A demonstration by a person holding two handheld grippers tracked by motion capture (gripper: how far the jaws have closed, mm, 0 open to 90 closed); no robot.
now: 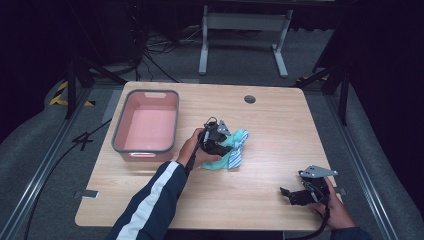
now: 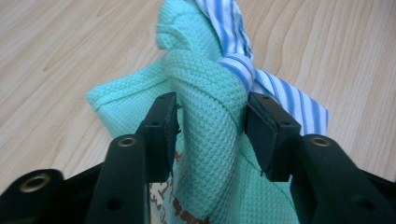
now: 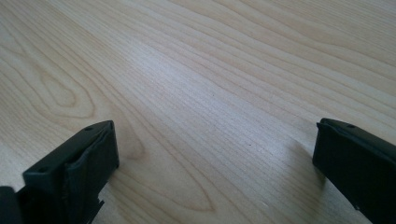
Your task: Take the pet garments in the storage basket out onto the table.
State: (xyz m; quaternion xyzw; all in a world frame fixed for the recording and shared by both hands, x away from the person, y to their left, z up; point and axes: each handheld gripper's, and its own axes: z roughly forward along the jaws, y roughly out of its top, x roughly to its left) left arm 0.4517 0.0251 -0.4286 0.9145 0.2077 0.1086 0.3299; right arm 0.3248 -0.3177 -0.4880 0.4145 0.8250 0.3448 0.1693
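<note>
A bunched mint green waffle cloth [image 2: 205, 93] lies mid-table, knotted with a blue-and-white striped cloth [image 2: 233, 42]. In the high view the mint cloth [image 1: 214, 164] and the striped cloth [image 1: 236, 157] form one heap. My left gripper [image 2: 210, 116] stands over it, one jaw on each side of a raised mint fold, the pads barely at the fold's edges and not squeezing it. From above, the left gripper [image 1: 222, 142] sits on the heap's left side. My right gripper [image 1: 289, 196] rests near the front right corner, open over bare wood [image 3: 215, 135].
A pink bin with a grey rim [image 1: 118, 125] stands empty at the table's left. A round cable hole [image 1: 249, 99] is at the back centre. The wooden table [image 1: 280, 125] ends close behind the right hand.
</note>
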